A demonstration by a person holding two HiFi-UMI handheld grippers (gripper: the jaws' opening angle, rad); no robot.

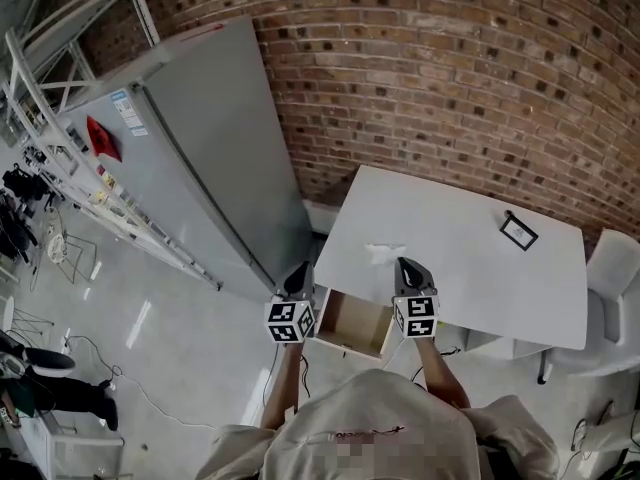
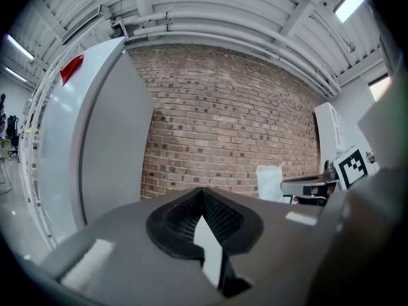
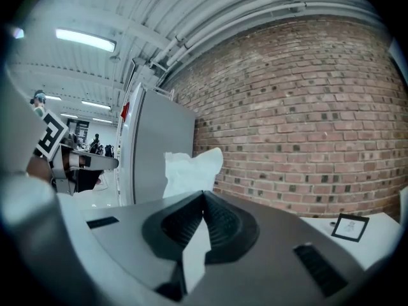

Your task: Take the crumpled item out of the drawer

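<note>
A crumpled white item lies on the white table, just behind the open drawer, whose wooden inside shows nothing in it. My right gripper hovers over the drawer's right side. Its jaws are shut and their tip is right beside the item, which rises just beyond that tip in the right gripper view. My left gripper is off the table's left corner, shut and holding nothing. From the left gripper view the item is off to the right.
A tall grey cabinet stands left of the table against the brick wall. A small black frame lies at the table's far right. A white chair is at the right edge.
</note>
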